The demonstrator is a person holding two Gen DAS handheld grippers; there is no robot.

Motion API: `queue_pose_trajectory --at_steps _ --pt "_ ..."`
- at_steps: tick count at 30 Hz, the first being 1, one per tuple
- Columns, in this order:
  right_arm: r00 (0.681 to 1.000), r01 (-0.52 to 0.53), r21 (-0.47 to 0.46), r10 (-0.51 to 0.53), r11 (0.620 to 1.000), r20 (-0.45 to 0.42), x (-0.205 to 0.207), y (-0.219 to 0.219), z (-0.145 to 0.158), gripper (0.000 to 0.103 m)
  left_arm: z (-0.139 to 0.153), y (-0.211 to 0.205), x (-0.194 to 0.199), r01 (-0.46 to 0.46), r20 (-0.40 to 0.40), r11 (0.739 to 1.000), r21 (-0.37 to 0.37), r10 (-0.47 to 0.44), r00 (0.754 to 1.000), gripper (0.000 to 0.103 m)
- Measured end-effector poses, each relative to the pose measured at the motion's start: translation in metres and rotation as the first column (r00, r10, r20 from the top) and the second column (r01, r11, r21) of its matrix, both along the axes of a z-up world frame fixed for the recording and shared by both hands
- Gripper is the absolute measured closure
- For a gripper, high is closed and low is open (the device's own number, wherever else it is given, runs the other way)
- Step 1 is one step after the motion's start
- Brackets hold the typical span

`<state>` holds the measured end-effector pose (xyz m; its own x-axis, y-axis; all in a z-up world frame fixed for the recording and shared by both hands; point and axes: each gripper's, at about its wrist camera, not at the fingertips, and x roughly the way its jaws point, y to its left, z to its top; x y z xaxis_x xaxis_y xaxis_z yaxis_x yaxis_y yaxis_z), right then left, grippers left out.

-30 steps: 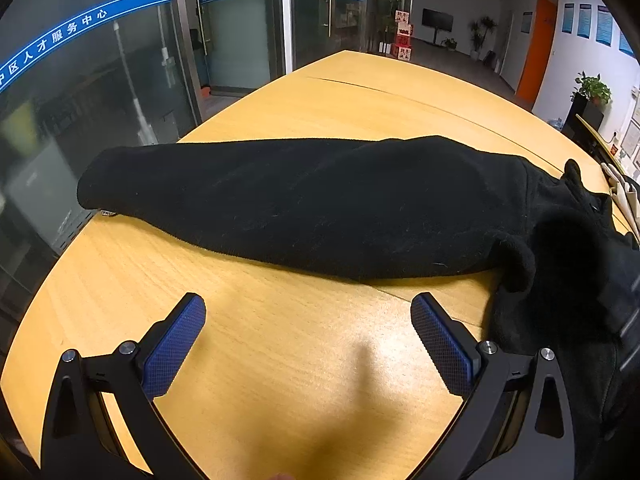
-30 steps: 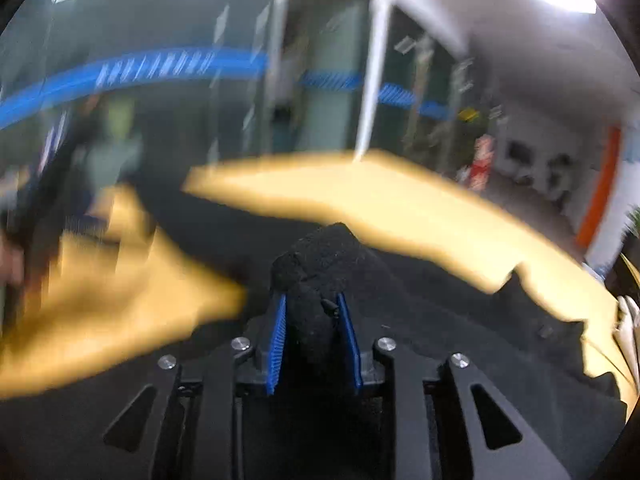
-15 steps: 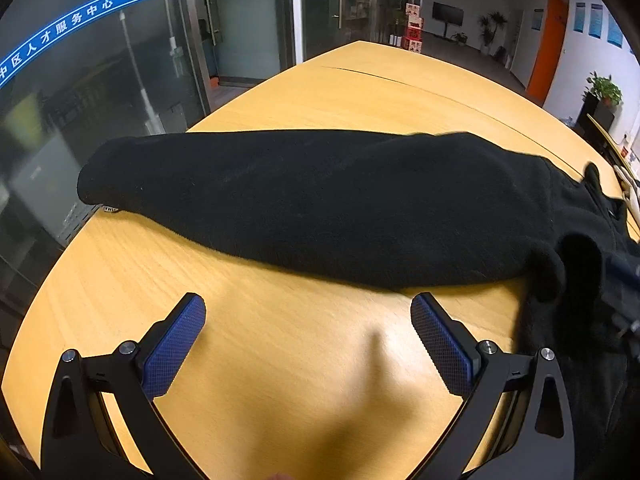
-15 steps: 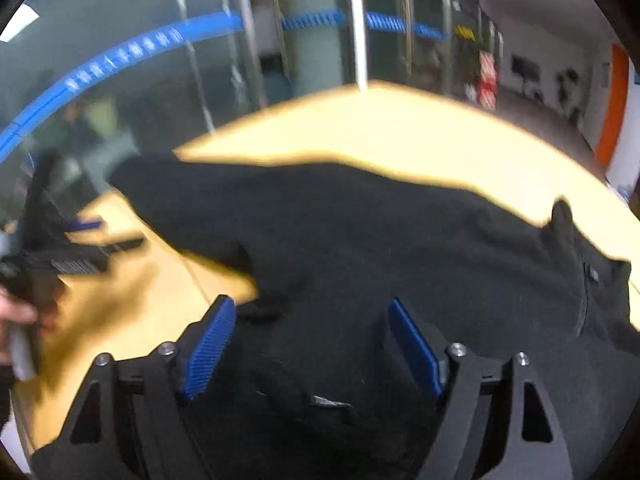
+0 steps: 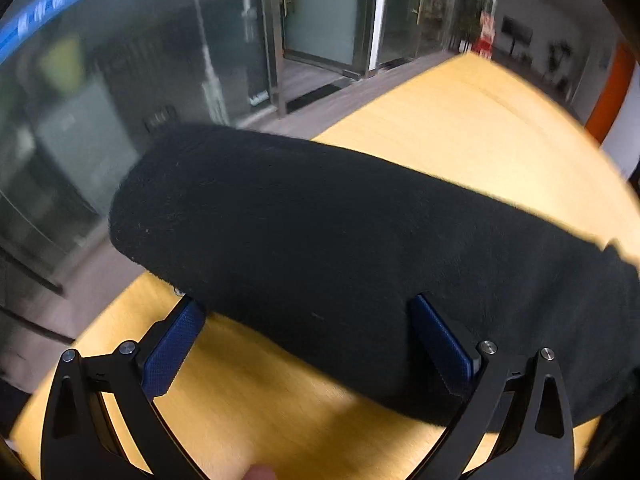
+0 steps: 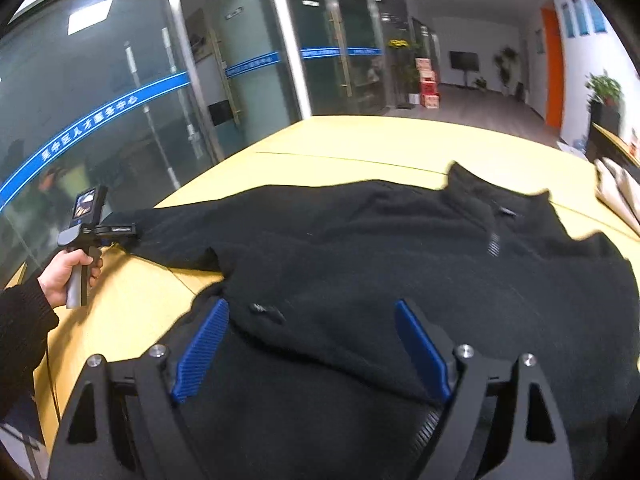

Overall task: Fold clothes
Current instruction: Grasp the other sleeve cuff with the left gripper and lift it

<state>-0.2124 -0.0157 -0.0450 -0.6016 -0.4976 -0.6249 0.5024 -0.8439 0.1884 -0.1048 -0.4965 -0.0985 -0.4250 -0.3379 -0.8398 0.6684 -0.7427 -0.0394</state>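
A yellow wooden table (image 6: 372,140) fills the lower half of both views, running away toward 12 o'clock where glass partitions (image 6: 120,92) with a blue band close off the room. Spread flat over most of it lies the task's garment, a black fleece jacket (image 6: 400,264), collar and short zip placket toward 1 o'clock in the right wrist view, its body reaching down to 6 o'clock under the camera. One sleeve (image 5: 304,236) stretches out toward 9 o'clock in that view; in the left wrist view the same sleeve crosses the frame from 10 to 4 o'clock, its cuff end hanging a little past the table edge at 10 o'clock. At 3 o'clock in the right view a pale folded item (image 6: 618,192) sits at the table's far side. The left gripper (image 5: 308,340) is released, blue pads spread wide on either side of the sleeve near the cuff, not yet pinching it. The right gripper (image 6: 312,344) is likewise released, poised over the jacket's body with nothing between its pads. The step in hand looks like folding the sleeve inward; the next move would call for the left pads to clench on the cuff, then carry it toward 3 o'clock across the chest.
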Motion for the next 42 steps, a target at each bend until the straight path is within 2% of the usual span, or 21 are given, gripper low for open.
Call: queue_pose_trajectory --at_steps 4,5,6,7,8,9,10,13,17,20,22,23,25,27,30,33,36,39,40,42 --pt "0.999 0.045 -0.021 -0.044 0.999 0.018 0.008 0.030 0.012 0.015 0.000 -0.018 0.003 -0.038 -0.036 0.999 0.012 0.038 0.999 0.000" --pt "0.999 0.049 -0.020 -0.048 0.999 0.021 0.010 0.032 0.012 0.015 0.001 -0.018 0.003 -0.030 -0.037 1.000 -0.004 0.030 0.999 0.008" --pt "0.998 0.052 -0.017 -0.051 0.999 0.024 0.011 0.033 0.010 0.015 0.002 -0.017 0.002 -0.022 -0.039 1.000 -0.022 0.021 0.999 0.030" --pt "0.998 0.053 -0.016 -0.052 0.998 0.023 0.012 0.033 0.009 0.015 0.004 -0.018 0.004 -0.010 -0.059 1.000 -0.021 0.009 0.998 0.046" --pt "0.999 0.050 -0.021 -0.050 0.999 0.020 0.012 0.034 0.013 0.015 0.005 -0.021 0.006 0.009 -0.098 1.000 0.013 -0.008 0.995 0.081" --pt "0.999 0.049 -0.030 -0.048 0.998 0.016 0.013 0.037 0.018 0.015 0.004 -0.027 0.009 0.037 -0.146 0.995 0.094 -0.023 0.989 0.095" --pt "0.999 0.048 -0.038 -0.048 0.998 0.014 0.014 0.040 0.021 0.015 0.004 -0.032 0.013 0.033 -0.164 0.991 0.128 -0.012 0.986 0.095" --pt "0.998 0.057 -0.065 -0.056 0.996 0.017 0.017 0.046 0.024 0.015 0.014 -0.027 0.018 0.018 -0.193 0.992 0.122 0.005 0.981 0.096" --pt "0.997 0.071 -0.081 -0.071 0.994 -0.003 0.027 0.062 0.036 0.015 0.065 0.011 0.020 0.077 -0.297 0.995 0.058 -0.057 0.953 0.096" --pt "0.995 0.088 -0.106 -0.091 0.991 -0.028 0.036 0.075 0.049 0.015 0.121 0.069 0.018 0.186 -0.395 0.983 -0.011 -0.175 0.902 0.097" --pt "0.993 0.103 -0.133 -0.109 0.986 -0.041 0.040 0.086 0.056 0.015 0.155 0.123 0.013 0.275 -0.442 0.960 -0.054 -0.270 0.856 0.097" --pt "0.991 0.113 -0.149 -0.122 0.982 -0.050 0.042 0.092 0.061 0.015 0.172 0.151 0.011 0.318 -0.463 0.945 -0.077 -0.316 0.828 0.097" --pt "0.987 0.134 -0.169 -0.146 0.976 -0.062 0.046 0.105 0.069 0.015 0.194 0.201 0.004 0.408 -0.485 0.910 -0.073 -0.390 0.783 0.097" --pt "0.981 0.165 -0.174 -0.179 0.971 -0.072 0.049 0.120 0.075 0.015 0.208 0.270 -0.004 0.517 -0.481 0.852 -0.079 -0.487 0.729 0.097" --pt "0.967 0.228 -0.177 -0.243 0.957 -0.071 0.054 0.147 0.080 0.015 0.212 0.356 -0.010 0.639 -0.477 0.765 -0.084 -0.594 0.648 0.097" --pt "0.953 0.278 -0.195 -0.296 0.941 -0.070 0.062 0.177 0.081 0.015 0.199 0.438 -0.016 0.737 -0.478 0.675 -0.026 -0.656 0.584 0.097" --pt "0.934 0.334 -0.200 -0.352 0.921 -0.062 0.070 0.209 0.080 0.015 0.177 0.509 -0.029 0.794 -0.455 0.607 0.019 -0.702 0.548 0.097" --pt "0.905 0.406 -0.211 -0.423 0.889 -0.045 0.077 0.247 0.075 0.014 0.150 0.572 -0.031 0.829 -0.425 0.557 0.043 -0.741 0.520 0.095" --pt "0.895 0.428 -0.212 -0.444 0.879 -0.034 0.078 0.257 0.072 0.014 0.138 0.586 -0.032 0.831 -0.400 0.554 0.046 -0.752 0.524 0.095" --pt "0.878 0.468 -0.206 -0.479 0.860 -0.008 0.075 0.275 0.066 0.014 0.114 0.612 -0.033 0.831 -0.342 0.554 0.052 -0.772 0.536 0.080"
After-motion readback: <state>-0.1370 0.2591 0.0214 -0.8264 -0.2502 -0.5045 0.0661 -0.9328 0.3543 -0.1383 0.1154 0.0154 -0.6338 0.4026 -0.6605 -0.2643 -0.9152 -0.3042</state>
